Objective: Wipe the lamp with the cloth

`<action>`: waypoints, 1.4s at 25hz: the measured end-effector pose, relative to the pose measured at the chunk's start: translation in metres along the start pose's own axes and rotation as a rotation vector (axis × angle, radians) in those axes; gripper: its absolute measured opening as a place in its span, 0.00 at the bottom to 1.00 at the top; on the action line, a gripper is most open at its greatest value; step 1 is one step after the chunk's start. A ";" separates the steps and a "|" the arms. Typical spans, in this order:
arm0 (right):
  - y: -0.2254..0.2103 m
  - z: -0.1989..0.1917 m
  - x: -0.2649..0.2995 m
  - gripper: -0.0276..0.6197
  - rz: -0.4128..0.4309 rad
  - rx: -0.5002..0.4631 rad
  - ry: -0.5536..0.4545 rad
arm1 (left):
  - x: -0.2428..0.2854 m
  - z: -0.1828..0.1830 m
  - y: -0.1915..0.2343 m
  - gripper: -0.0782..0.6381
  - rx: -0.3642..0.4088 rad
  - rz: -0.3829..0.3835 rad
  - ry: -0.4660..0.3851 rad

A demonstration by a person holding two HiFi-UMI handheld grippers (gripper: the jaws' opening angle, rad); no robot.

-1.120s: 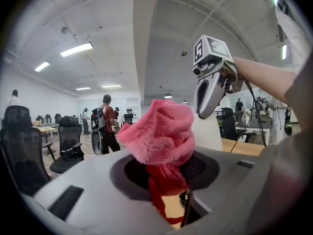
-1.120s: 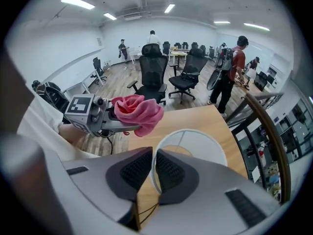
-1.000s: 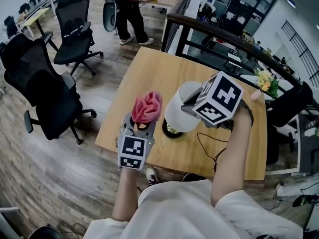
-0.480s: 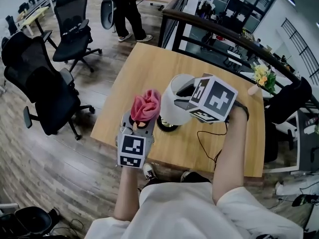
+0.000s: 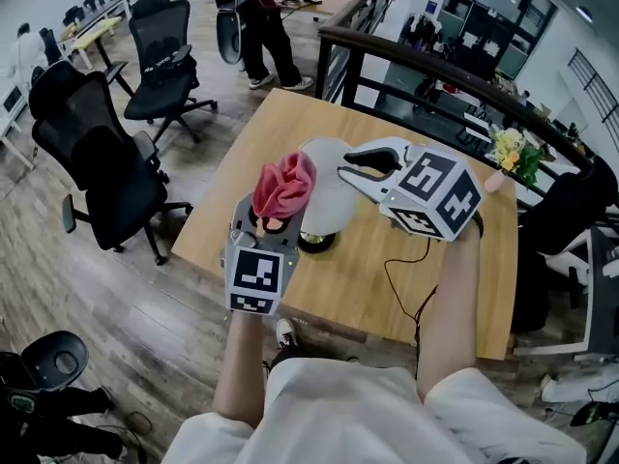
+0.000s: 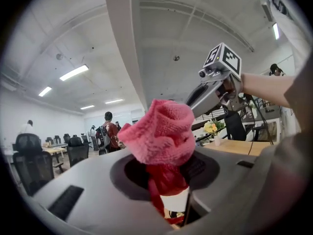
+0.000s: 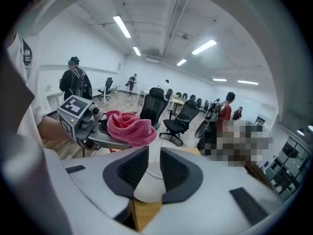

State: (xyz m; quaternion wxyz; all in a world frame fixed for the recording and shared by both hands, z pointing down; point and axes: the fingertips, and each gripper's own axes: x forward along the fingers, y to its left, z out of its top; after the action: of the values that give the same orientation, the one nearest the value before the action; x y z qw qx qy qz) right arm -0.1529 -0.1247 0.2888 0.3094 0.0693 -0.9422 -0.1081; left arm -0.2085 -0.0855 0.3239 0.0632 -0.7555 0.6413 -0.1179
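A lamp with a white shade (image 5: pixel 327 193) and a dark round base (image 5: pixel 314 244) stands on the wooden table (image 5: pixel 253 143). My left gripper (image 5: pixel 272 222) is shut on a bunched pink cloth (image 5: pixel 284 186), held up against the shade's left side; the cloth (image 6: pixel 164 133) fills the left gripper view. My right gripper (image 5: pixel 360 162) hovers over the shade's top right. Its jaws have just been opening and stand apart with nothing between them. In the right gripper view the shade (image 7: pixel 148 192) shows below the gap and the cloth (image 7: pixel 129 126) lies beyond.
A black cable (image 5: pixel 401 278) runs from the lamp across the table. A vase of flowers (image 5: pixel 508 153) stands at the far right edge. Office chairs (image 5: pixel 97 162) are on the floor to the left, a person (image 5: pixel 259 17) stands beyond, and a dark railing (image 5: pixel 406 61) runs behind the table.
My right gripper has come off the lamp shade, risen and turned, with its jaws wider. My left gripper has lifted the cloth up beside the shade.
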 end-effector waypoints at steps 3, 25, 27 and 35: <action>-0.006 -0.020 -0.025 0.07 -0.027 0.049 -0.074 | 0.009 0.001 -0.018 0.36 0.063 0.034 0.038; 0.016 -0.140 -0.054 0.03 -0.139 0.401 -0.213 | 0.018 -0.091 -0.082 0.36 0.083 0.079 0.279; 0.016 -0.145 -0.057 0.03 -0.157 0.429 -0.229 | 0.018 -0.101 -0.091 0.36 0.059 0.052 0.305; 0.024 -0.161 -0.066 0.03 -0.176 0.459 -0.224 | 0.015 -0.122 -0.123 0.36 0.031 -0.053 0.370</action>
State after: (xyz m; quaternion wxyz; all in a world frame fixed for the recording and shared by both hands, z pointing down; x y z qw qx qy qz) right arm -0.0056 -0.1148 0.3834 0.1689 0.2067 -0.9608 0.0747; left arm -0.1209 -0.0722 0.4734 -0.0471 -0.7366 0.6199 -0.2664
